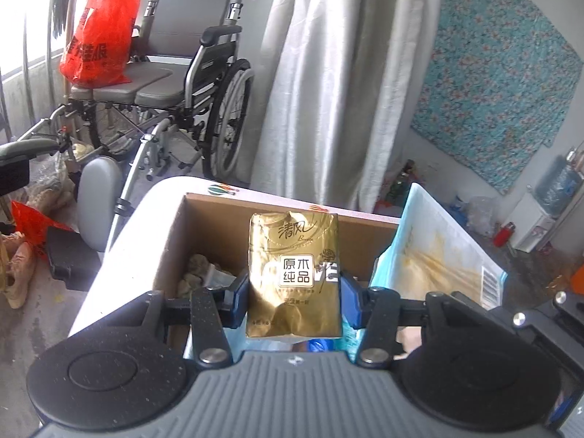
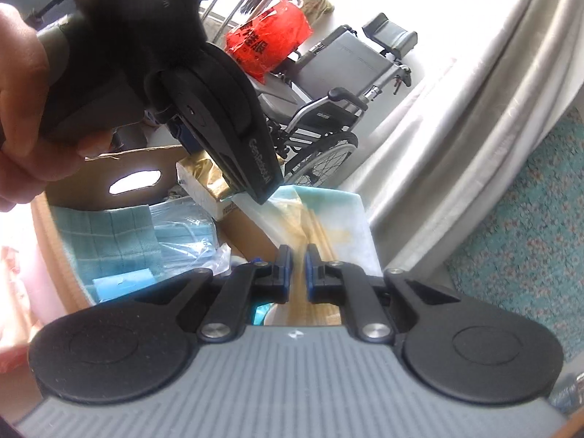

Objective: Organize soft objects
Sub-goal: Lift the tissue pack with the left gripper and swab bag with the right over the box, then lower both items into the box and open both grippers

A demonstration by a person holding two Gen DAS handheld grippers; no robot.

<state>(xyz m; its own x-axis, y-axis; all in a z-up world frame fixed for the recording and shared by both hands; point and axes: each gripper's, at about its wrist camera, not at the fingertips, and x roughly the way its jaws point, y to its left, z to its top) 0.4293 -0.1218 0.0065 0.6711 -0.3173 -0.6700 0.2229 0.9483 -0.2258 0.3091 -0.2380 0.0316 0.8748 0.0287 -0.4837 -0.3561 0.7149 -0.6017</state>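
Tissue pack point(image 1: 294, 273), gold-wrapped, is riding pinched in the left gripper point(image 1: 295, 292) above the cardboard box point(image 1: 255, 204), not yet dropped. Crumpled cloth point(image 1: 199, 270) is already lying inside at nine o'clock. The right gripper point(image 2: 298, 273) is hovering pressed together, seemingly empty.

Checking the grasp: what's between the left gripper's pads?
The gold tissue pack, pinched at both sides by the left gripper, over the cardboard box. Left wrist view.

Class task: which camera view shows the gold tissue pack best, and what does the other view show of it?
The left wrist view: the crinkled gold foil tissue pack faces the camera, label readable, clamped in the left gripper. The right wrist view shows only a gold corner behind that gripper's black body.
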